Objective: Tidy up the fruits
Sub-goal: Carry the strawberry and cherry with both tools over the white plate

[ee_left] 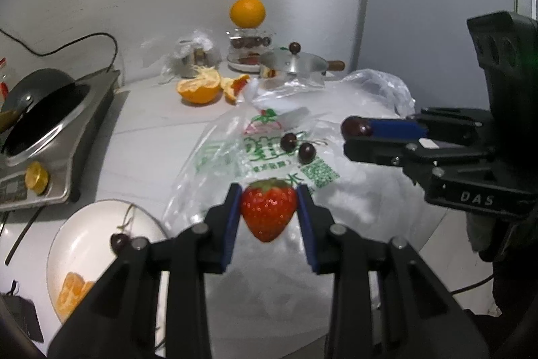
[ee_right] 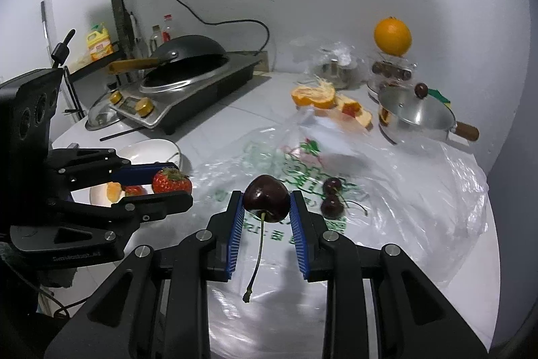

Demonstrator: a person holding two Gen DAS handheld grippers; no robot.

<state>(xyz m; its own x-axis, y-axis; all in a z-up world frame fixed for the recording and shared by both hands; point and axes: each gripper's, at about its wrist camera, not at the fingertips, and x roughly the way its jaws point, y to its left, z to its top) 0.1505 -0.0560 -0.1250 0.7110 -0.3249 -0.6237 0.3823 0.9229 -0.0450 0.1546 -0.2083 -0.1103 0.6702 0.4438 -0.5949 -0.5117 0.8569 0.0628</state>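
White desk (ee_right: 235, 123) under a grey wall carries the scene. Left gripper (ee_left: 269, 207) has its jaws clamped on a strawberry (ee_left: 269, 211), held off the desk; right gripper (ee_right: 265, 207) has its jaws clamped on a cherry (ee_right: 266, 202), stem hanging below. Just ahead of both lie two cherries (ee_left: 297, 147) on a bag (ee_left: 235, 157). Left of the left jaws sits a plate (ee_left: 84, 231) with orange pieces, likely the drop spot. Squeezing lightly and lowering before release should spare the soft fruit.
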